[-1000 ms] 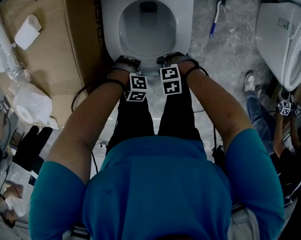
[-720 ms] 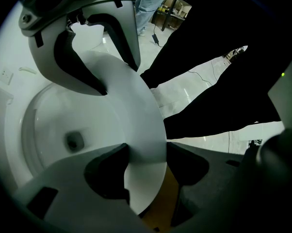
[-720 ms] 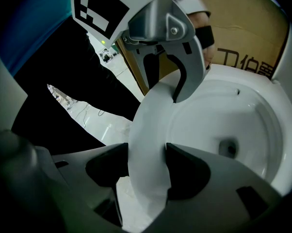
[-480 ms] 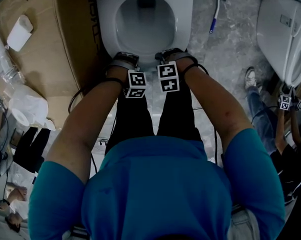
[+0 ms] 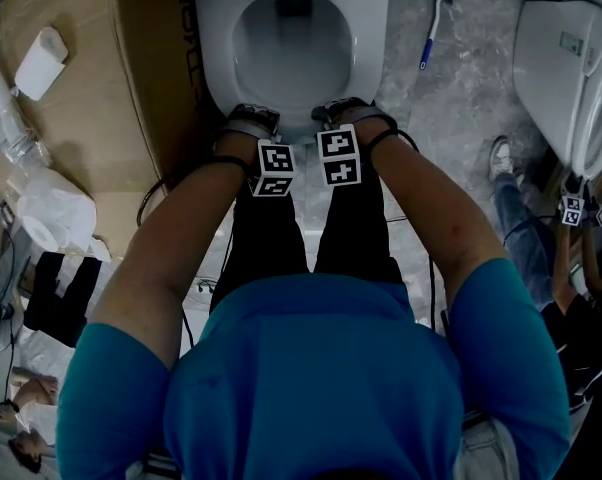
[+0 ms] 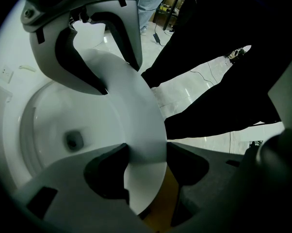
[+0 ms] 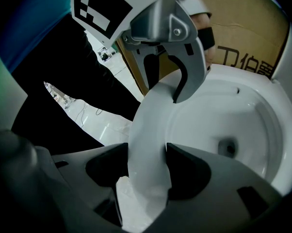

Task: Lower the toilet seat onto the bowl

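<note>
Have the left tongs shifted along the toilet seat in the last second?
No. The left tongs grip the same spot on the front edge of the toilet seat, beside the right tongs.

Glossy white oval toilet seat [image 5: 213, 38] down flat on the white bowl [image 5: 291, 68]

Left of the jaws, cardboard box [image 5: 81, 108] with a white roll [image 5: 41, 63] on top. Right and beyond, blue-handled brush [image 5: 431, 33] on the floor [image 5: 466, 98]. Far right, second toilet [image 5: 556, 68], shoe [image 5: 498, 163].
</note>
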Demonstrator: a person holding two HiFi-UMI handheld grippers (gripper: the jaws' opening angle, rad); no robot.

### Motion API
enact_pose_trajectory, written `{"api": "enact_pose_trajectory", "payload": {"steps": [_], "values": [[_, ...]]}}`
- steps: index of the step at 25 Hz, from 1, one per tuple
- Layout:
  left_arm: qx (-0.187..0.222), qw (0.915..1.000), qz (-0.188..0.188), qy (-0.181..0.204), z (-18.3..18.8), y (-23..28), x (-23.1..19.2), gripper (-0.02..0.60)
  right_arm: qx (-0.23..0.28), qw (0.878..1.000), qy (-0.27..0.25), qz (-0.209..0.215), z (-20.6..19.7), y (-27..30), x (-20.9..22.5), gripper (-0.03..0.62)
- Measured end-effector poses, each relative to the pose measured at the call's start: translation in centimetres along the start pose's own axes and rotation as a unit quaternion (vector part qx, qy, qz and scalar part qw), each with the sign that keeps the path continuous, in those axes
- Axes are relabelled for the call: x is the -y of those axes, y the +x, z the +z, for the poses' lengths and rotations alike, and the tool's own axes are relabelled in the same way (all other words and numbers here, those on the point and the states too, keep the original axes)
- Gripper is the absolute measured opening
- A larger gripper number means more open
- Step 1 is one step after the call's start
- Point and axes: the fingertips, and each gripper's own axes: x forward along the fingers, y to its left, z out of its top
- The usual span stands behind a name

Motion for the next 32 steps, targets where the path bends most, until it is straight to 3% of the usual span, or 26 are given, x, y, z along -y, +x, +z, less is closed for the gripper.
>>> {"api": "enact_pose_trajectory", "payload": {"steps": [12,20,24,32], "values": [[0.012,0.9992,-0.004,-0.037,0.1,-2.7,0.0,0.245,0.016,0.999,0.030,-0.015,0.9,-2.3,0.0,0.248],[0.088,0.9884,0.018,-0.122,1.4,-10.2,-1.3,0.245,0.052,0.995,0.078,-0.036,2.7,-9.1,1.0,0.247],[0.138,0.9709,0.028,-0.194,1.8,-15.2,-2.5,0.244,0.061,0.992,0.097,-0.060,3.2,-13.4,1.8,0.239],[0.259,0.9134,0.054,-0.309,3.0,-26.9,-3.7,0.185,0.064,0.986,0.123,-0.094,4.0,-21.9,0.9,0.160]]}}
